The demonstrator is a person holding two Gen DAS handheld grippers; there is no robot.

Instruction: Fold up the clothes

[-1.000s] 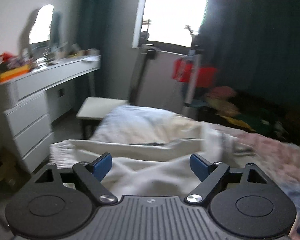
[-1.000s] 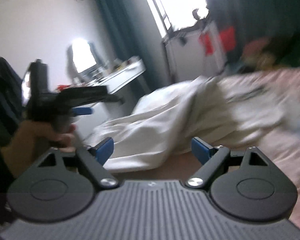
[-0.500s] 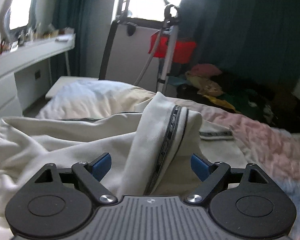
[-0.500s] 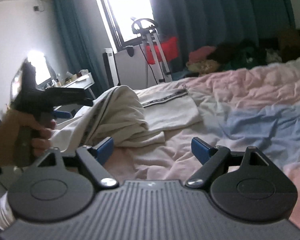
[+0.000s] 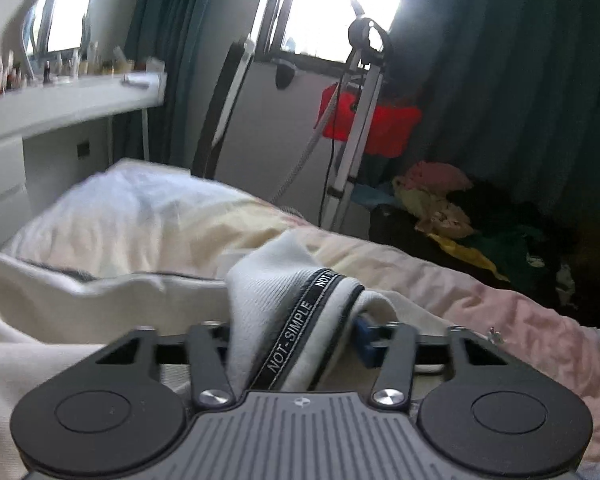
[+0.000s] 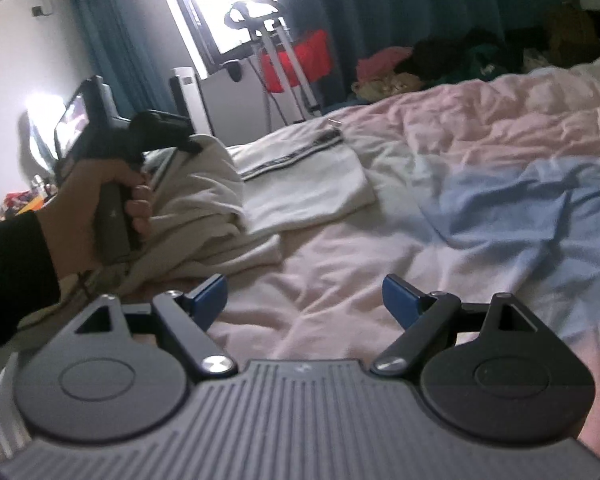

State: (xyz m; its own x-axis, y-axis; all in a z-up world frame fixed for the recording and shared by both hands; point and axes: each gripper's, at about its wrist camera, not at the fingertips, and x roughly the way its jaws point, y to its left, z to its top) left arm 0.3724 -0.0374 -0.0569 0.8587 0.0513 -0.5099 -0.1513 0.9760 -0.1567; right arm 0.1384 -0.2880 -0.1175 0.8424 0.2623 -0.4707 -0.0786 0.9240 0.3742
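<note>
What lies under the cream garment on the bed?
The cream garment lies on a pink and blue duvet, which shows all around it. The left tool pinches its striped edge. Whatever sits beneath the bunched part is covered.

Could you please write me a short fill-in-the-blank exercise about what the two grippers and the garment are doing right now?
1. The left gripper is shut on the white ____.
2. The right gripper hovers with its fingers ____.
3. The printed band on the white garment reads NOT-____.
4. The bed cover is pink and ____.

Missing words: garment; open; SIMPLE; blue
</note>
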